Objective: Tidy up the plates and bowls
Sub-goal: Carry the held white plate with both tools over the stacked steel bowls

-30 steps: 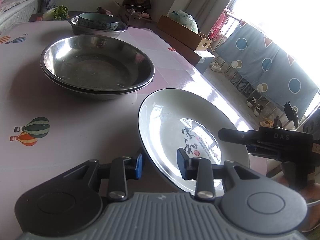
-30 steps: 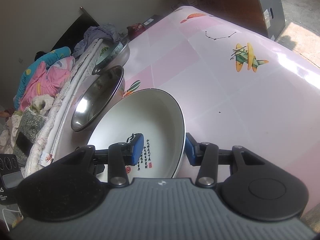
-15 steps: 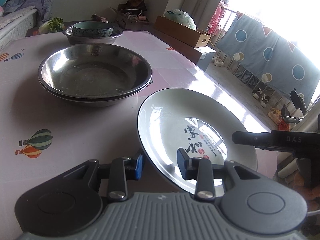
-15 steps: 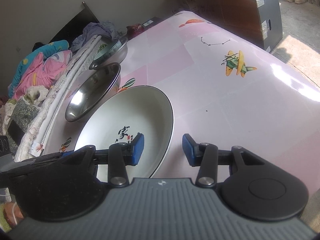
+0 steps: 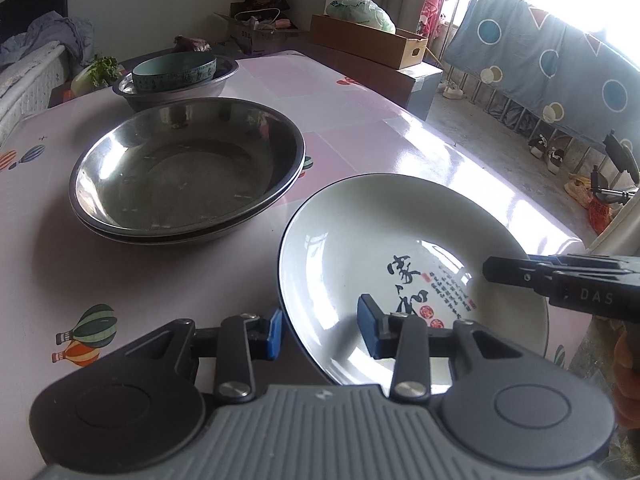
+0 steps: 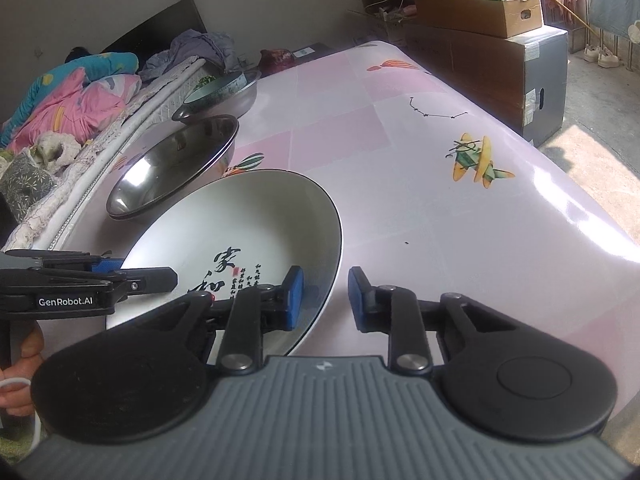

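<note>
A white plate with black calligraphy (image 5: 380, 264) (image 6: 240, 248) lies on the pink table near its front edge. My left gripper (image 5: 320, 330) is open, its jaws straddling the plate's near-left rim. My right gripper (image 6: 322, 300) is open, its jaws straddling the plate's right rim. Each gripper shows in the other's view. Beyond the plate stand stacked steel basins (image 5: 186, 168) (image 6: 176, 164), and further back a steel bowl holding a teal bowl (image 5: 176, 72) (image 6: 222, 94).
The pink table (image 6: 420, 184) runs off to the right and far side. A bed with bedding (image 6: 68, 96) lines its left side. Cardboard boxes and a cabinet (image 6: 492, 40) stand behind the table. A blue cloth (image 5: 552, 64) hangs on a rack by the window.
The plate has come down from a tilted hold to lie on the table. Both grippers have opened wider around its rim and both views have drawn back and risen slightly.
</note>
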The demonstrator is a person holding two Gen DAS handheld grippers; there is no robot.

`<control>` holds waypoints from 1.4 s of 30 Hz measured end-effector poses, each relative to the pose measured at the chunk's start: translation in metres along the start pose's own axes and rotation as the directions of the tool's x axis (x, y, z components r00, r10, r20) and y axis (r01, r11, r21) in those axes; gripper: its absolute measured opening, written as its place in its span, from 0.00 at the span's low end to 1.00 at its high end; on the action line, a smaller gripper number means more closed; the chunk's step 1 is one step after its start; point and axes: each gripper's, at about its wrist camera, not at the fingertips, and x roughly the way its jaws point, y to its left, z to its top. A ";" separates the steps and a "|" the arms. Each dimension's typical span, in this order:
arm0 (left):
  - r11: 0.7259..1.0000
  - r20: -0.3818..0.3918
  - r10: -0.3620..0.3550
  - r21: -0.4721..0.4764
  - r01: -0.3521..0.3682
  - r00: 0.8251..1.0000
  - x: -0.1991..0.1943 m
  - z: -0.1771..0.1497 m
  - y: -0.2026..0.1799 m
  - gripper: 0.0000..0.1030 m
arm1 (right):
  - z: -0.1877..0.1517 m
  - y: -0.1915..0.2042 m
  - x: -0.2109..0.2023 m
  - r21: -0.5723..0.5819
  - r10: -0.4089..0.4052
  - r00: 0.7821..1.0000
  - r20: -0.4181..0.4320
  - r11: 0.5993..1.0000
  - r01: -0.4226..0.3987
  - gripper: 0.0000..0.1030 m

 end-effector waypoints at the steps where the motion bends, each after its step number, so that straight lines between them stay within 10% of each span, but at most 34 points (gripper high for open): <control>1: 1.000 -0.002 0.004 0.002 -0.004 1.000 -0.001 0.000 -0.001 0.37 | 0.000 0.003 0.002 -0.018 0.000 1.000 0.001 1.000 0.000 0.21; 24: 0.998 -0.076 -0.060 0.006 0.061 0.995 -0.002 0.009 0.014 0.27 | -0.002 0.005 0.002 -0.064 0.037 0.999 -0.003 0.997 -0.037 0.24; 42: 0.996 -0.094 -0.006 0.089 0.014 0.996 0.004 0.017 -0.001 0.39 | -0.009 0.022 0.004 -0.124 -0.014 0.999 0.045 0.992 0.020 0.34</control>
